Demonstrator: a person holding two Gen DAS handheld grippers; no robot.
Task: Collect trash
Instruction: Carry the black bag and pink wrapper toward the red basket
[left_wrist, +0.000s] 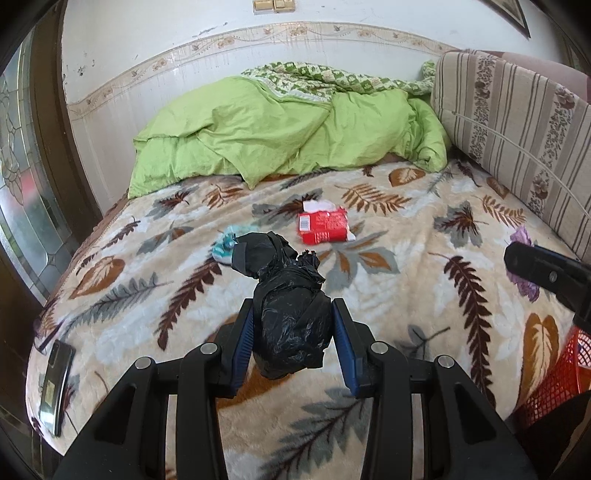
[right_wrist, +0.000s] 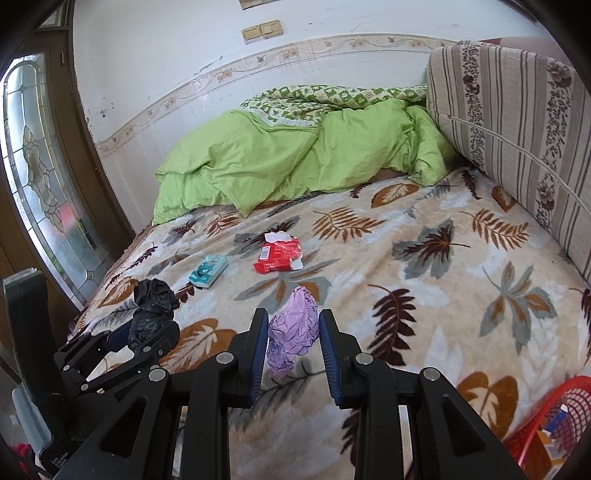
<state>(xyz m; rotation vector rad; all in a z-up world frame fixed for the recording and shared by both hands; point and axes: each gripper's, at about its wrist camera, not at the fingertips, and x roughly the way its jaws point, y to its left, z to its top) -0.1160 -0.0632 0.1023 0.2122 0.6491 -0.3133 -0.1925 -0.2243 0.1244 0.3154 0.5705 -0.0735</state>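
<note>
My left gripper (left_wrist: 293, 314) is shut on a crumpled black plastic bag (left_wrist: 288, 306) and holds it above the leaf-patterned bed blanket (left_wrist: 406, 295). It also shows in the right wrist view (right_wrist: 147, 332) at the lower left. My right gripper (right_wrist: 293, 321) is shut on a crumpled purple wrapper (right_wrist: 291, 332) above the blanket (right_wrist: 424, 314). A red torn packet (left_wrist: 323, 227) (right_wrist: 279, 254) and a teal packet (left_wrist: 223, 247) (right_wrist: 207, 271) lie on the bed further ahead. A red mesh basket (right_wrist: 554, 417) (left_wrist: 561, 376) stands at the lower right.
A green duvet (right_wrist: 295, 162) is bunched at the far end of the bed. A striped cushion (right_wrist: 517, 129) leans along the right side. A dark phone (left_wrist: 55, 384) lies at the bed's left edge. A glass-panelled door (right_wrist: 40, 166) stands at the left.
</note>
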